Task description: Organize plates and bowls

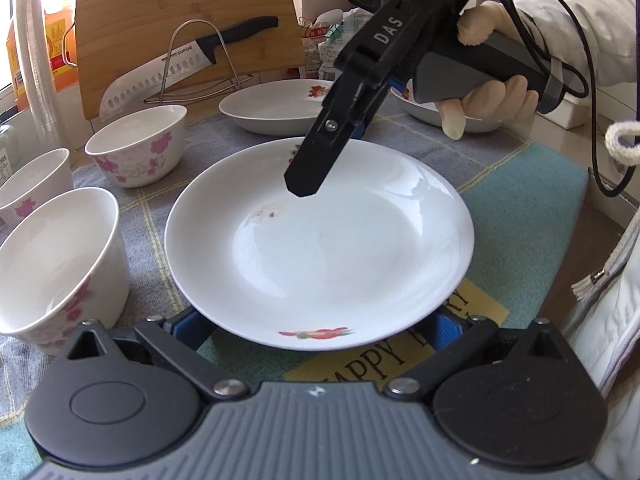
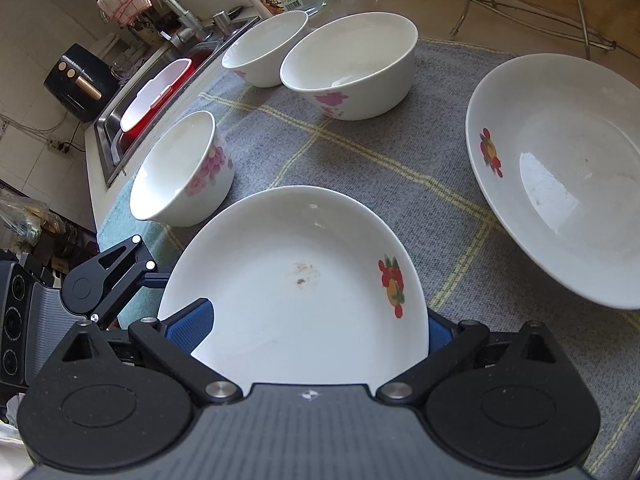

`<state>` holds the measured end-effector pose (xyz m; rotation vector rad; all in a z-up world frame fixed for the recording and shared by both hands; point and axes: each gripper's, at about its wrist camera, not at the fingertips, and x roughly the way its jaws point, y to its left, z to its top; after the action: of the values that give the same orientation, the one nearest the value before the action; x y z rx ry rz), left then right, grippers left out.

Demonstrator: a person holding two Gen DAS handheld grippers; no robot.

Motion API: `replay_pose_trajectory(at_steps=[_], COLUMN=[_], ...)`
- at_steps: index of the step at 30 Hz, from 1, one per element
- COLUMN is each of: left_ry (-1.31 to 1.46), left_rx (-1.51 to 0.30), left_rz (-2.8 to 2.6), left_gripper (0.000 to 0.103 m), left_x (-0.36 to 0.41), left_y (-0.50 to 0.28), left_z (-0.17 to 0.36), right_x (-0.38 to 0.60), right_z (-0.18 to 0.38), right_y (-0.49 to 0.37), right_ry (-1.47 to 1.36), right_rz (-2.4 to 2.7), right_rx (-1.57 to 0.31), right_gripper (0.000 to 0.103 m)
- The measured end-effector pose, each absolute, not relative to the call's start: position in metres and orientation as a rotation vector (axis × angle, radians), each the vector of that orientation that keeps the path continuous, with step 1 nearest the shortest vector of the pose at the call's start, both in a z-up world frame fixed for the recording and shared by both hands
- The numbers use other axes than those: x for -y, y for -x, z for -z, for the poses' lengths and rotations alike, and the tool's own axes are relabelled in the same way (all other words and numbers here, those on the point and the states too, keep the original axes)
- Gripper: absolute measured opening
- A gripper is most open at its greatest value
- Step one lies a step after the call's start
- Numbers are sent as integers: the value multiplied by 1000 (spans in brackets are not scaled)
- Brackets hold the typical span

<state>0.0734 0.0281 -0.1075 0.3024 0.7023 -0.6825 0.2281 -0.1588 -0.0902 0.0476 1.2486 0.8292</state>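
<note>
A white plate with a fruit print (image 1: pixel 320 240) sits in front of both grippers; it also shows in the right wrist view (image 2: pixel 296 280). My right gripper (image 1: pixel 308 184) holds its far rim, one finger above the plate and one below. My left gripper's blue pads (image 1: pixel 192 328) stand wide on either side of the near rim, its fingertips hidden under the plate. Three white bowls with pink flowers stand to the left (image 1: pixel 138 144) (image 1: pixel 56 256) (image 1: pixel 28 184). A second plate (image 1: pixel 276 106) lies behind, and a third (image 1: pixel 432 114) sits behind the right hand.
A grey checked cloth (image 2: pixel 360 152) covers the counter. A wooden cutting board (image 1: pixel 188 12) with a knife (image 1: pixel 192 64) on a wire rack stands at the back. A sink (image 2: pixel 132 108) with a faucet lies beyond the bowls. A stack of plastic cups (image 1: pixel 30 60) stands at far left.
</note>
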Motion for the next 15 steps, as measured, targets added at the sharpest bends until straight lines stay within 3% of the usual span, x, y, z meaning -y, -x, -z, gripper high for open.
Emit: replay_pose_trajectory(at_steps=[15], left_ry=[-297], left_rx=[-735], left_rz=[677], left_gripper=[102], left_x=[-27], left_y=[-74], left_z=[105], right_x=[155], right_z=[86], right_y=[-223], right_ry=[-42], right_rz=[-827], right_rx=[-1253], right_gripper=[103])
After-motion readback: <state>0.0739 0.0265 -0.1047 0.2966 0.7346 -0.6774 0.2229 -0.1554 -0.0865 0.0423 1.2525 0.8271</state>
